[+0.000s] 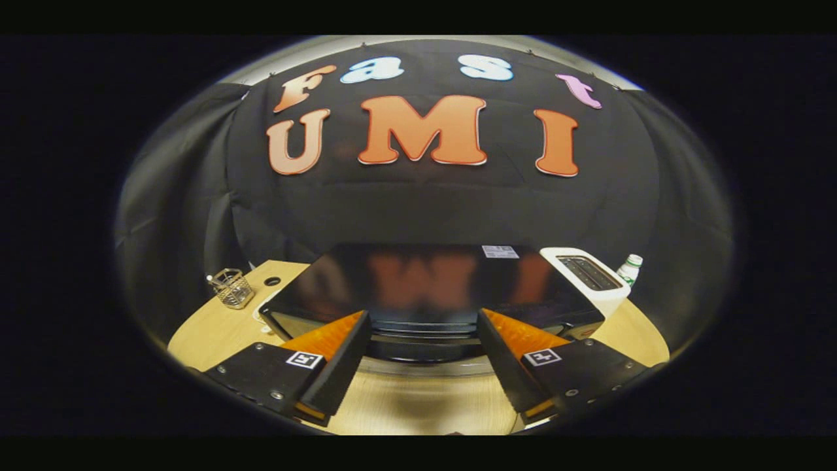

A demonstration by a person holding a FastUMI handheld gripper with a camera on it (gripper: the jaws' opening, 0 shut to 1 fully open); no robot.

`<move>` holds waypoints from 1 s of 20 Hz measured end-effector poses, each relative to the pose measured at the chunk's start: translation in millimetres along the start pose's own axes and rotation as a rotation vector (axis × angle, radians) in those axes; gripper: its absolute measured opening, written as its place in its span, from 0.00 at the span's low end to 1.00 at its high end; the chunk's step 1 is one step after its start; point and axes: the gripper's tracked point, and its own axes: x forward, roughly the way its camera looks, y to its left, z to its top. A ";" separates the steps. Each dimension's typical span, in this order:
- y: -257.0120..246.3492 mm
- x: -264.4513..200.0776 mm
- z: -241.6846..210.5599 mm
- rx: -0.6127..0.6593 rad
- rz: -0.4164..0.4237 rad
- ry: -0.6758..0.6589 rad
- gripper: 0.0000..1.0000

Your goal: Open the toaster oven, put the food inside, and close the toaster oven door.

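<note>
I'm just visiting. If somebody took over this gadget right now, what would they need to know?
Gripper: jaws open, holding nothing, fingers aimed at the front top edge of the toaster oven.
Toaster oven: on the wooden table, just ahead of the fingers; door looks closed.
Beside it: white toaster, bottle, wire basket.
Done: nothing yet.
Left: open door, put food in, close door. Food not located.

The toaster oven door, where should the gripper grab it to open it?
Judging by this view, grip the horizontal handle bar across the top front of the toaster oven, coming from the front and slightly above. It lies between the open gripper fingertips, so turn the fingers above and below it.
</note>
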 end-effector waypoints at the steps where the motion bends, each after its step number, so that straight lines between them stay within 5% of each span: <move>1: 2.9 -4.0 2.5 0.008 0.015 -0.026 0.93; 8: 10.6 -50.7 -38.5 -0.032 0.103 0.044 0.87; 14: 3.2 -69.4 -122.1 0.212 0.139 0.371 0.87; 20: 0.8 -65.8 -159.0 0.127 0.124 0.441 0.83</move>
